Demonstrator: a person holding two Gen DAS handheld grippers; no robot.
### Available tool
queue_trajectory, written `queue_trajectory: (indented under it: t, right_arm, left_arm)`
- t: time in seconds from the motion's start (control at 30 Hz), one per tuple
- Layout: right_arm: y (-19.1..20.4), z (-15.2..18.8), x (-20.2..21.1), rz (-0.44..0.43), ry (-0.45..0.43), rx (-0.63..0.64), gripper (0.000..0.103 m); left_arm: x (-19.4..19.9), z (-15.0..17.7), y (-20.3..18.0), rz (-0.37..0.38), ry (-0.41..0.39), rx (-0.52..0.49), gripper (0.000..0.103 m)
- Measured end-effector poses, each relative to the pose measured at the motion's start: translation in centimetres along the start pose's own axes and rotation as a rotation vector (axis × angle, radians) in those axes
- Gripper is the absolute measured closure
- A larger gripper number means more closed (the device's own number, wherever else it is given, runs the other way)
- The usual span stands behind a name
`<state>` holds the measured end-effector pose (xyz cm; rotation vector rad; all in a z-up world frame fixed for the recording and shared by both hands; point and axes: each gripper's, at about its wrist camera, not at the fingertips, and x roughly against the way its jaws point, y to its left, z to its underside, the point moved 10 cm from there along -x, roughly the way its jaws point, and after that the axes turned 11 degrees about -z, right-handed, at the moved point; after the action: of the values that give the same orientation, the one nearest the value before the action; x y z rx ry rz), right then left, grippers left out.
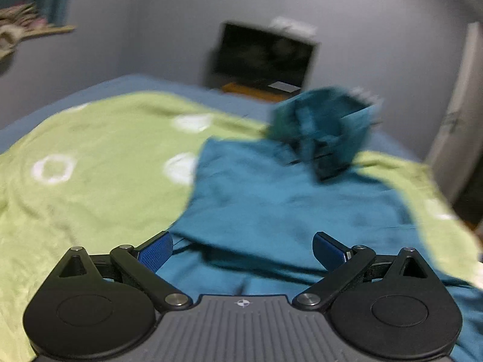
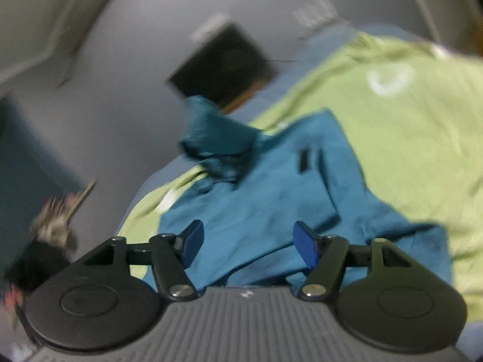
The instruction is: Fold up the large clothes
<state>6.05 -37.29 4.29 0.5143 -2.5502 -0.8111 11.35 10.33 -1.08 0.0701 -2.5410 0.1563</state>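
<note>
My left gripper hangs with its jaws wide and nothing between them; teal cloth lies just below. Ahead to the right, a blurred teal shape rises off the cloth and blocks that way. To the left, the green blanket lies flat and bare. My right gripper is also spread, with 1 raised fold ahead.

One teal garment is counted on the bed, spread over one green blanket. Four white ring marks are made out on that blanket in the left wrist view, blurred. One dark screen is seen by the wall. Two grippers, one per view.
</note>
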Motion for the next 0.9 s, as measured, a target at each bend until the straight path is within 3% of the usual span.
queue_trajectory:
  t: [0.1,0.3,0.57,0.7,0.8,0.9]
  right_arm:
    - [2.7,-1.1,3.2,-0.011,0.017,0.145,0.028]
    - [6.5,-1.5,9.3,-0.079,0.087,0.282,0.028]
    - [9.4,-1.1,17.6,-0.089,0.141,0.394,0.027]
    - [9.7,1.2,20.0,-0.058,0.219,0.468,0.026]
    - [9.0,3.4,20.1,-0.016,0.273,0.527,0.026]
    - [8.5,5.6,19.3,-0.018,0.326,0.561,0.026]
  left_arm:
    - [5.2,-1.6,0.7,0.025,-0.082,-0.072,0.000]
    - [14.5,-2.9,4.1,0.004,-0.124,-0.202,0.000]
    - [25.2,-5.1,10.9,0.006,-0.155,-0.094,0.000]
    - [27.3,-4.2,12.9,-0.016,-0.128,-0.101,0.000]
    - [25.4,-1.3,12.8,-0.021,-0.006,-0.146,0.000]
    - [23.3,1.7,11.3,0.048,0.073,-0.178,0.000]
